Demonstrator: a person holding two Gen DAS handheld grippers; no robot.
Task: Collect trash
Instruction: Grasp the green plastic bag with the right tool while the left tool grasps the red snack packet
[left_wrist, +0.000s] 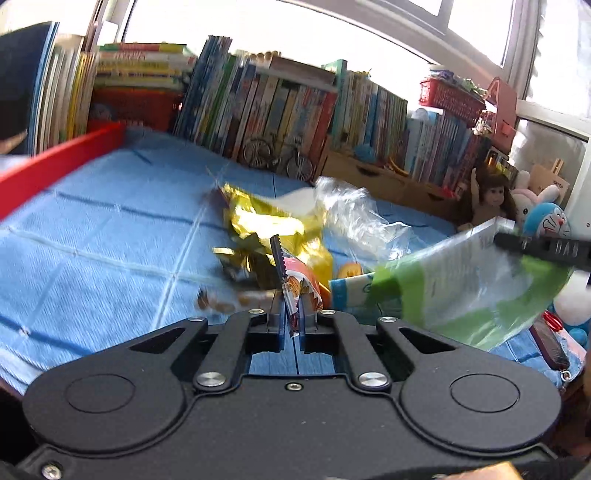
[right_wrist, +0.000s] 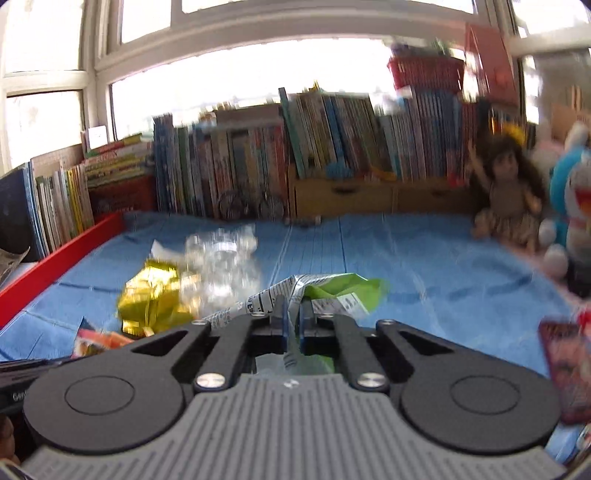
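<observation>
Jaws of left gripper (left_wrist: 293, 295) pinch snack wrapper (left_wrist: 295, 291); right gripper (right_wrist: 293, 306) pinches green bag (right_wrist: 332, 291).

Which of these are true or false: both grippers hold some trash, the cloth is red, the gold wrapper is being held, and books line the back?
1. Both grippers hold trash. True: the left gripper pinches a red snack wrapper, the right gripper a green bag.
2. The cloth is red. False: the cloth is blue.
3. The gold wrapper is held. False: the gold wrapper lies on the cloth.
4. Books line the back. True: books stand there.
</observation>
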